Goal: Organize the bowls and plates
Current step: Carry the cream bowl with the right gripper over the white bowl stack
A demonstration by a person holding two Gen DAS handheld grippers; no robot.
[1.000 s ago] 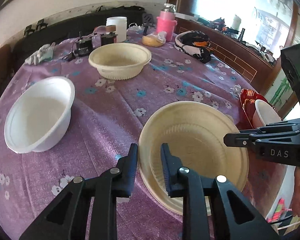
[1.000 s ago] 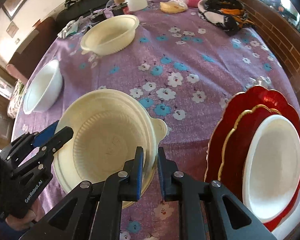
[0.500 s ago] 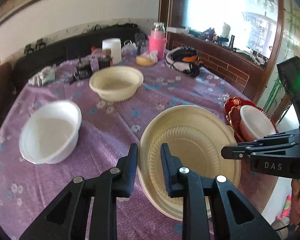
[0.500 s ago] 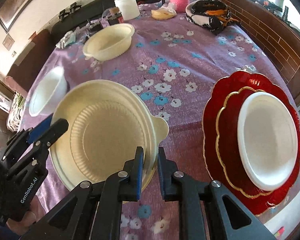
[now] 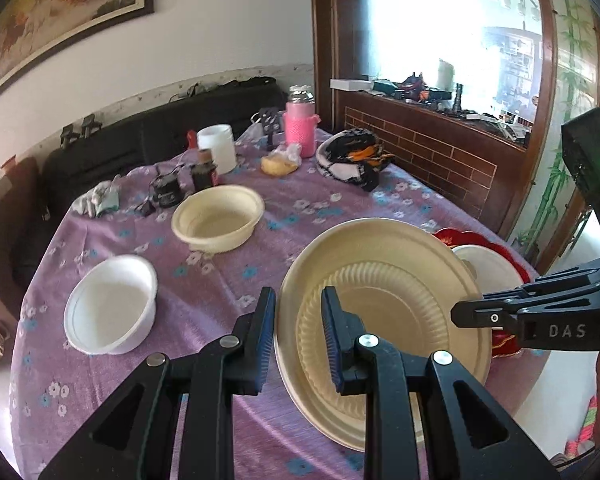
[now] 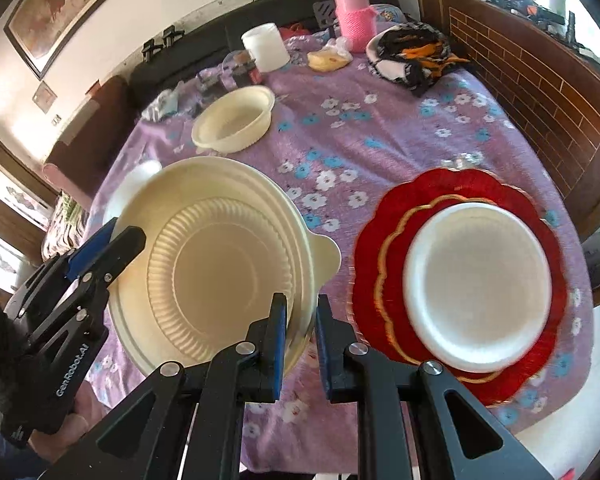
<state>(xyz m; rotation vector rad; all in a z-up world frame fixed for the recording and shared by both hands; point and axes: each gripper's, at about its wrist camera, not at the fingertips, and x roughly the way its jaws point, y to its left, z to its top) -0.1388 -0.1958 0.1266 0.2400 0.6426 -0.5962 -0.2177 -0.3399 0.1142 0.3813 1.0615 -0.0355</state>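
- Surface [image 6: 400,128]: round, covered with a purple cloth printed with blue and white flowers; it carries all the items listed below except the held bowl.
- Large cream bowl [image 5: 384,304] [image 6: 220,264]: wide, ribbed inside, with a tab handle on the rim; held tilted above the surface by both grippers, one on each side of the rim.
- Red scalloped plate [image 6: 452,188]: lies on the right part of the surface, just beside the held bowl; a smaller red plate with a gold edge [image 6: 392,248] is stacked on it.
- White plate [image 6: 478,284] [image 5: 488,268]: lies on top of the red stack.
- Small cream bowl [image 5: 218,218] [image 6: 234,120]: stands upright toward the far side, well apart from the held bowl.
- White bowl [image 5: 110,304]: stands upright on the left part of the surface; in the right wrist view it is mostly hidden behind the held bowl.
- Left gripper [image 5: 298,340] [image 6: 112,236]: fingers pinch the left rim of the large cream bowl, one outside and one inside.
- Right gripper [image 6: 302,336] [image 5: 466,314]: fingers pinch the bowl's rim near the tab handle.
- Pink bottle [image 5: 300,126], white tub [image 5: 218,148] and a patterned cloth bundle [image 5: 352,156]: stand at the far edge.
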